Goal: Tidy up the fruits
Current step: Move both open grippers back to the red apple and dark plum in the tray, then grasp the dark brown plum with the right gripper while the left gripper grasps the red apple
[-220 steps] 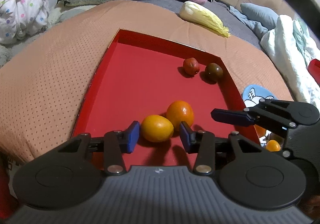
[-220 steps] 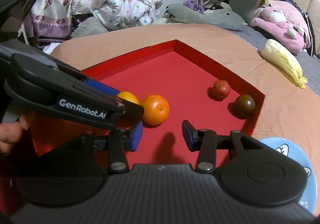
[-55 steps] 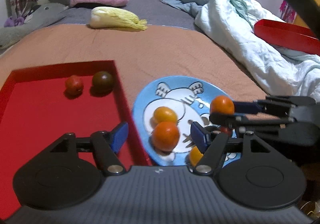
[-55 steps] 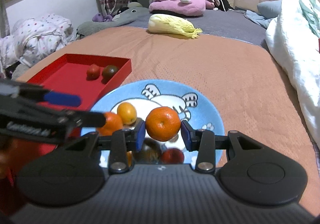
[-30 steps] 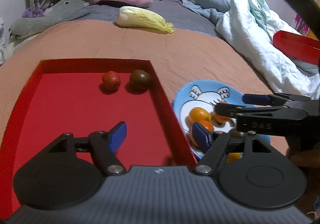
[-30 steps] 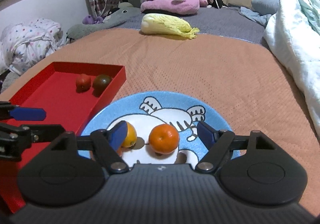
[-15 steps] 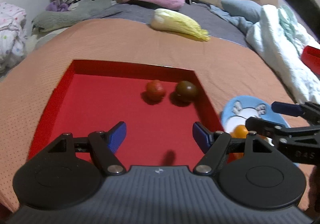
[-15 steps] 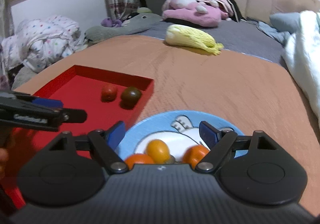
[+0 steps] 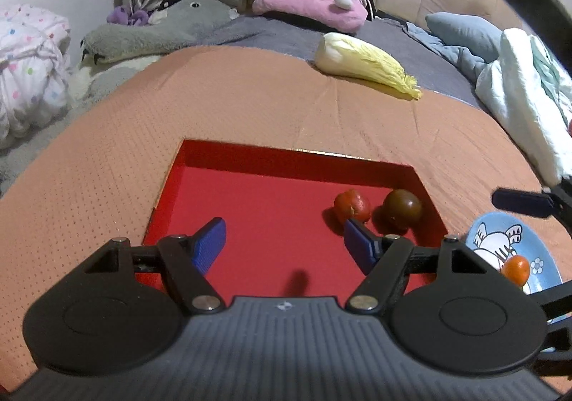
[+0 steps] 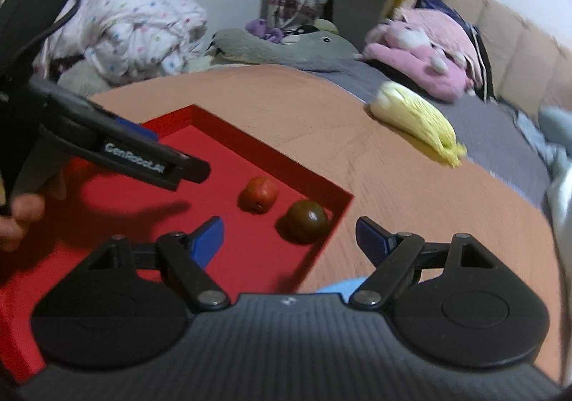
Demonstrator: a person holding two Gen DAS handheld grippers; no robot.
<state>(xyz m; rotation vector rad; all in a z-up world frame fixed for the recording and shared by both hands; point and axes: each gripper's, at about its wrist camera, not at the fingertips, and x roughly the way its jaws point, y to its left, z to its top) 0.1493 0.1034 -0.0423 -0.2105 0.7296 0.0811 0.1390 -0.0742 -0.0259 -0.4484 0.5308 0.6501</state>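
Fruit sits in two places on the orange dotted cloth point(image 9: 250, 97): a red tray point(image 9: 250, 165) and a blue cartoon plate point(image 9: 536, 251). In the left wrist view, the tray holds a red tomato point(image 9: 352, 206) and a dark brown tomato point(image 9: 402, 208) side by side near its far right corner, close together, though whether they touch cannot be told. The blue plate lies just right of the tray, and an orange mandarin point(image 9: 514, 270) rests on it; the rest of the plate is hidden behind the tool's body.

The left gripper point(image 9: 284, 242) hangs over the near part of the tray with its blue-padded jaws spread wide and nothing between them; its right pad overlaps the red tomato in the view, but contact cannot be told. At the right edge of the same view, one blue fingertip of the right gripper point(image 9: 522, 202) pokes in above the plate.

In the right wrist view, the right gripper point(image 10: 289, 234) is likewise released, its jaws wide apart and grasping nothing. The tray's right wall passes between its pads, with the dark brown tomato point(image 10: 307, 220) just ahead of the left pad and the red tomato point(image 10: 259, 193) a little farther and to the left. The left gripper point(image 10: 186, 168) reaches in from the left above the tray, held by a hand point(image 10: 21, 211) at the edge of the picture.

Farther off, a napa cabbage point(image 9: 364, 61) lies at the far edge of the cloth, with a pink plush toy point(image 9: 307, 4) and a grey plush toy point(image 9: 161, 25) behind it.
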